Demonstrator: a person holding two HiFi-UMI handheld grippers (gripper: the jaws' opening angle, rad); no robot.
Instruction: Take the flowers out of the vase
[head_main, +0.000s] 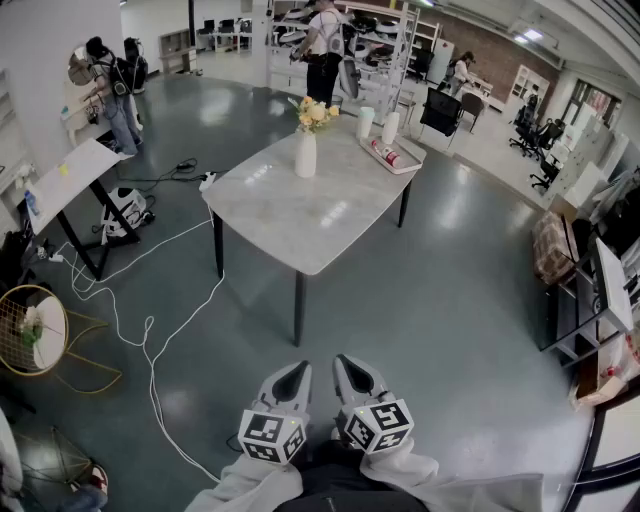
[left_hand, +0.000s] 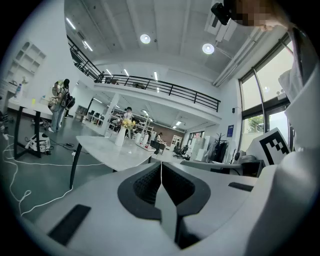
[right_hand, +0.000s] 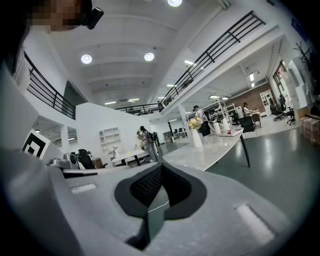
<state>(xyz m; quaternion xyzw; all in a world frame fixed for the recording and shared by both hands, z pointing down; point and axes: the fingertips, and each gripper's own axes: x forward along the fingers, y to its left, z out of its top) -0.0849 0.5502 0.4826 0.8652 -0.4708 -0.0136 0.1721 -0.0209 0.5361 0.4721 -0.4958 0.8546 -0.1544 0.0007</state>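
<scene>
1. The vase (head_main: 305, 155) was white, slender and upright, standing toward the far end of the pale desk (head_main: 320, 225).
2. The flowers (head_main: 314, 112), a yellow and cream bunch, stood in the vase's mouth, not yet removed.

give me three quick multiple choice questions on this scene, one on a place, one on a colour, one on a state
1. Where does the white vase stand? A. on the floor B. on the table C. on a shelf
2. What colour are the flowers? A. red B. blue C. yellow
3. How are the left tool and right tool? A. both shut, empty B. both open C. one grips a stem
Answers: B, the vase sits on the tabletop; C, the blooms show yellow; A, each tool's jaws meet with nothing between.
</scene>
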